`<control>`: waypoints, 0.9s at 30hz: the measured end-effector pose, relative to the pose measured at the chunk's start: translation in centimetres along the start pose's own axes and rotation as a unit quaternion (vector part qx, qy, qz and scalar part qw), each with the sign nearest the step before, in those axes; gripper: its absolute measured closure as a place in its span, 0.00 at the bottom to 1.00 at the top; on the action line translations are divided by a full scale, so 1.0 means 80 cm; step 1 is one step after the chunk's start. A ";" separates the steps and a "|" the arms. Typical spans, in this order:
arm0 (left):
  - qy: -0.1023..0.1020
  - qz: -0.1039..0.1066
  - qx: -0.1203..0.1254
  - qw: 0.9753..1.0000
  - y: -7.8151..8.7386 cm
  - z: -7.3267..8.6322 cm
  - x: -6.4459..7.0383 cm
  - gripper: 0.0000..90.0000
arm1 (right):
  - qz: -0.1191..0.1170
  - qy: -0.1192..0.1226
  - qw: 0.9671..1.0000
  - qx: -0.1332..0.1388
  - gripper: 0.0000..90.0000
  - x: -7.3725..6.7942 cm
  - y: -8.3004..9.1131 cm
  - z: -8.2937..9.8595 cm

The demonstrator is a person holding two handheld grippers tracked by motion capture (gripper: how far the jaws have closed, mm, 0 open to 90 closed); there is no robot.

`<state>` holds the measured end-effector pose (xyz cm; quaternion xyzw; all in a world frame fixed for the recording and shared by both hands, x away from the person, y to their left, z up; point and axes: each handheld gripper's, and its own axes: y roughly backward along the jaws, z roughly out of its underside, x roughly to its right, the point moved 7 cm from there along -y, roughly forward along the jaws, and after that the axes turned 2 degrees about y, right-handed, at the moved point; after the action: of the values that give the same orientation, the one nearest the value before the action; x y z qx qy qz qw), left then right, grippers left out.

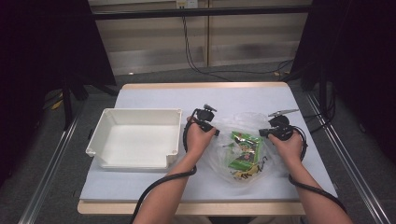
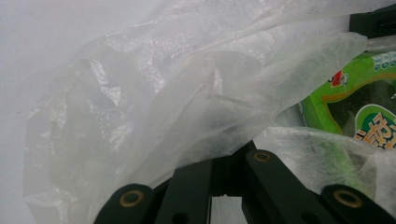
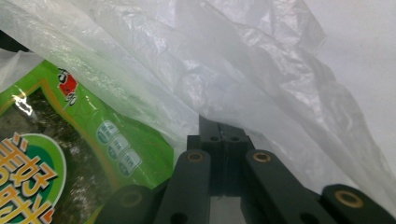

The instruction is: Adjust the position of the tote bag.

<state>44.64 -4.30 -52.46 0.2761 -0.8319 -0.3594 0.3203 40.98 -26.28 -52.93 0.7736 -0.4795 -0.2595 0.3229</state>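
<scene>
The desk (image 1: 154, 95) carries a white bin (image 1: 135, 137), well to the left of both grippers. Between them lies a clear bag (image 1: 243, 144) with a green packet (image 1: 245, 151) inside. The left gripper (image 1: 215, 131) and right gripper (image 1: 262, 133) each have their jaws pressed together, pinching the bag's film at opposite edges.

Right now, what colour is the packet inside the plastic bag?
Bright green packet, clearest in the right gripper view.
</scene>
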 end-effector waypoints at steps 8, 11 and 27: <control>-0.014 0.026 0.005 1.000 0.013 0.004 0.016 1.00 | -0.023 0.026 0.999 0.031 0.93 -0.025 0.034 -0.010; -0.027 0.028 0.002 0.999 0.017 0.004 0.018 1.00 | -0.049 0.034 0.997 0.042 0.92 -0.043 0.038 -0.014; -0.024 0.040 0.011 0.999 0.018 0.004 0.023 1.00 | -0.080 0.043 0.996 0.008 0.65 -0.061 0.010 -0.008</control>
<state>42.91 -4.54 -50.91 0.2375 -0.8537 -0.3435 0.3112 38.98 -21.92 -51.48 0.8223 -0.4040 -0.2473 0.3153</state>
